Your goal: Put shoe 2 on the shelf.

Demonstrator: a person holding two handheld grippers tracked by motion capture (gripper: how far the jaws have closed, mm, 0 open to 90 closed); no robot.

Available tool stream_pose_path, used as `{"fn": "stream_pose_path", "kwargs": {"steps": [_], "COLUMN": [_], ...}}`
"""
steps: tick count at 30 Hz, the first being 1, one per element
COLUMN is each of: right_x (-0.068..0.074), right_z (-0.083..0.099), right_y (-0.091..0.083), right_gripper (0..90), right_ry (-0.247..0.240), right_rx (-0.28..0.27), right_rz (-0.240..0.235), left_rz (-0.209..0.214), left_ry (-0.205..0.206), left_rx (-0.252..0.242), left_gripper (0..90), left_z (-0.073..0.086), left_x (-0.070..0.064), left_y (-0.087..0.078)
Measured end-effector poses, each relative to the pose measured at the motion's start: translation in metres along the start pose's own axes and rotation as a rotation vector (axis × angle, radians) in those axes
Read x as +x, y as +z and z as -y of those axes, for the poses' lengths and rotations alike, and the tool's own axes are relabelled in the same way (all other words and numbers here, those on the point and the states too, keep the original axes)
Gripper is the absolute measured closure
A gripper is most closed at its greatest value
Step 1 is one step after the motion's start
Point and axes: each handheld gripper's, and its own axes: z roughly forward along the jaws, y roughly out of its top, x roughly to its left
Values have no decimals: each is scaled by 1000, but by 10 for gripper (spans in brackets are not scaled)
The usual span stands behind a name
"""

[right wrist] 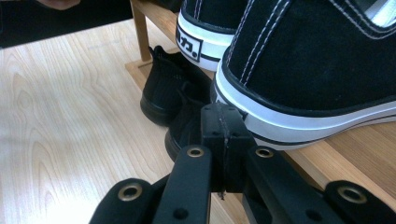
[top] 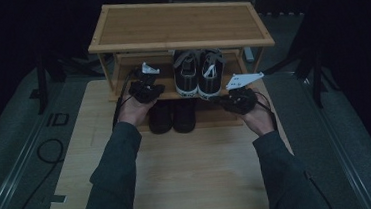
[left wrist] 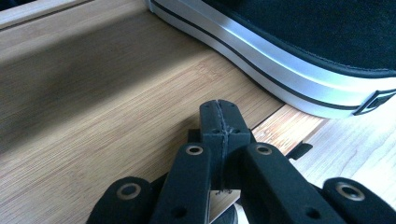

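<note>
Left gripper (left wrist: 219, 109) jaws pressed together over shelf board (left wrist: 107, 93); sneaker (left wrist: 299, 51) just beyond.

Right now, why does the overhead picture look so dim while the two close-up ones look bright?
High view: dark and underexposed, its surroundings nearly black, so the black shoes under the rack lose detail. Left gripper view: bright, a soft shadow band across the shelf wood. Right gripper view: well lit, glare on the pale table, sneaker stitching crisp.

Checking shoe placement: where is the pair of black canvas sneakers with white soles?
In the high view, the black canvas sneakers with white soles sit on the wooden rack's middle shelf, between both grippers.
</note>
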Motion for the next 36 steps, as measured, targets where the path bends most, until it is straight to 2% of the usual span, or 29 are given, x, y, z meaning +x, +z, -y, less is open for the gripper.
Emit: {"fn": "stream_pose_path", "kwargs": {"steps": [2, 10, 18, 21, 31, 36], "right_x": [-3, -4, -2, -3, -6, -9], "right_z": [1, 1, 1, 5, 20, 29], "right_y": [0, 3, 4, 2, -6, -8], "right_gripper": [900, 900, 900, 899, 877, 877], "right_ry": [12, 17, 8, 14, 14, 35], "right_rx": [2, -11, -10, -7, 27, 35], "right_rz": [26, 6, 18, 3, -1, -1], "left_rz": [1, -1, 7, 11, 16, 19], "left_ry": [-3, -3, -15, -14, -10, -11], "left_rx": [-2, -3, -3, -3, 0, -5], "left_gripper": [900, 900, 900, 900, 900, 900], "left_z": [0, 0, 0, 0, -1, 0], "left_x": [0, 0, 2, 2, 4, 4], "left_y": [0, 0, 0, 0, 0, 0]}}
